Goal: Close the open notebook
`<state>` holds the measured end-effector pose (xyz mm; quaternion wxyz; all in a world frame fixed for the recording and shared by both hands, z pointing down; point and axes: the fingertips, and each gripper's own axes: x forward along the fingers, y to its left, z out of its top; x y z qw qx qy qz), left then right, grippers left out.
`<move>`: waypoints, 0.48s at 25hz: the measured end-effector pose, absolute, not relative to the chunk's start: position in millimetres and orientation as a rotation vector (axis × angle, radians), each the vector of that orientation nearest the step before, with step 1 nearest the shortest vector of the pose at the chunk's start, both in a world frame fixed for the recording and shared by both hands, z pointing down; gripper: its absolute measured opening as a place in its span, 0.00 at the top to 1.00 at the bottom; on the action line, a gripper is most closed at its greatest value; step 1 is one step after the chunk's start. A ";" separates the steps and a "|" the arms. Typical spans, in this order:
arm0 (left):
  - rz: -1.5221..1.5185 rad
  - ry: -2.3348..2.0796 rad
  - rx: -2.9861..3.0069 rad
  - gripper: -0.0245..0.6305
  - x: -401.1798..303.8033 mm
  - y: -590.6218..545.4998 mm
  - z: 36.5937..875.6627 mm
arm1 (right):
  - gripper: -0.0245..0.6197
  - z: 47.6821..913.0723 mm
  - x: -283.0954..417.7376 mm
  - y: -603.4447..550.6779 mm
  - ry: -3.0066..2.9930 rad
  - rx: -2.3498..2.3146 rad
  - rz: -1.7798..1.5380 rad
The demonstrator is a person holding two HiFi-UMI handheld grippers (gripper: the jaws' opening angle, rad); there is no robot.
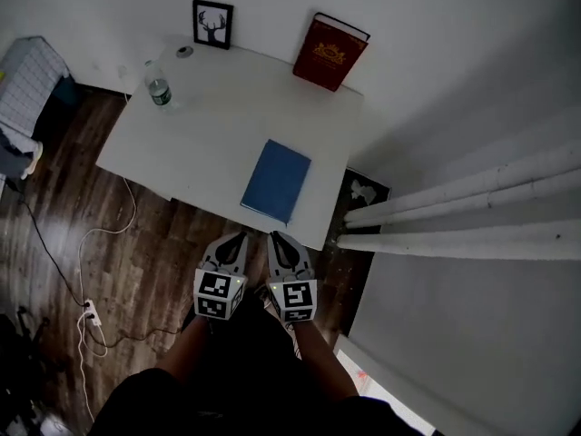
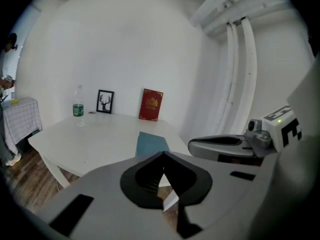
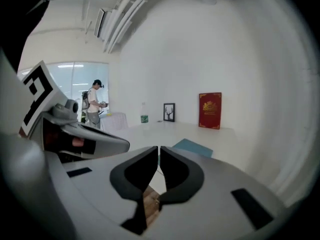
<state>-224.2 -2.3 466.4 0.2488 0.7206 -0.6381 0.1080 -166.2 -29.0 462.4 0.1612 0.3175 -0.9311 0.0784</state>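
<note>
A blue notebook [image 1: 276, 180] lies closed and flat on the white table [image 1: 200, 125], near its front right corner. It also shows in the left gripper view as notebook [image 2: 151, 144] and in the right gripper view as notebook [image 3: 192, 146]. Both grippers hang side by side in front of the table's edge, off the notebook and touching nothing. The left gripper [image 1: 240, 238] has its jaws together, as the left gripper [image 2: 162, 155] shows in its own view. Beside it the right gripper [image 1: 276, 238] is shut too, the right gripper [image 3: 158, 150] holding nothing.
At the table's back stand a red book [image 1: 329, 53], a framed deer picture [image 1: 212, 24] and a water bottle [image 1: 158, 84]. White pipes [image 1: 454, 216] run along the wall at right. A cable and power strip [image 1: 89, 314] lie on the wooden floor. A person [image 3: 94, 101] stands far off.
</note>
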 end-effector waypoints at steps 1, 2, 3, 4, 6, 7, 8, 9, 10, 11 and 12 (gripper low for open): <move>0.290 -1.719 1.984 0.96 -217.0 -2.0 462.6 | 0.91 452.1 -159.8 -27.0 -2.672 0.950 0.220; 0.273 -1.698 2.003 0.96 -211.3 -3.0 457.6 | 0.91 441.1 -154.7 -24.6 -2.694 0.984 0.227; 0.244 -1.678 2.022 0.96 -206.6 -4.9 450.5 | 0.91 429.6 -150.6 -21.8 -2.725 1.011 0.245; 0.209 -1.661 2.047 0.96 -202.9 -7.2 441.1 | 0.91 417.2 -147.0 -19.0 -2.760 1.036 0.268; 0.155 -1.649 2.120 0.96 -198.2 -11.8 417.0 | 0.92 391.2 -140.3 -14.8 -2.816 1.097 0.271; 0.141 -1.651 2.161 0.96 -197.2 -12.9 404.6 | 0.92 379.9 -137.4 -12.4 -2.828 1.133 0.244; 0.132 -1.653 2.201 0.96 -196.7 -12.3 393.6 | 0.92 370.6 -134.8 -9.4 -2.828 1.172 0.210; 0.130 -1.654 2.236 0.96 -196.5 -10.2 385.2 | 0.93 363.1 -132.4 -6.3 -2.814 1.214 0.178; 0.138 -1.656 2.264 0.96 -196.8 -7.2 379.8 | 0.93 357.4 -130.3 -4.0 -2.789 1.254 0.147; 0.150 -1.659 2.284 0.96 -197.8 -3.8 376.6 | 0.93 353.1 -128.6 -2.8 -2.762 1.289 0.122; 0.160 -1.662 2.295 0.96 -199.6 0.2 374.1 | 0.93 349.1 -127.6 -1.8 -2.742 1.320 0.105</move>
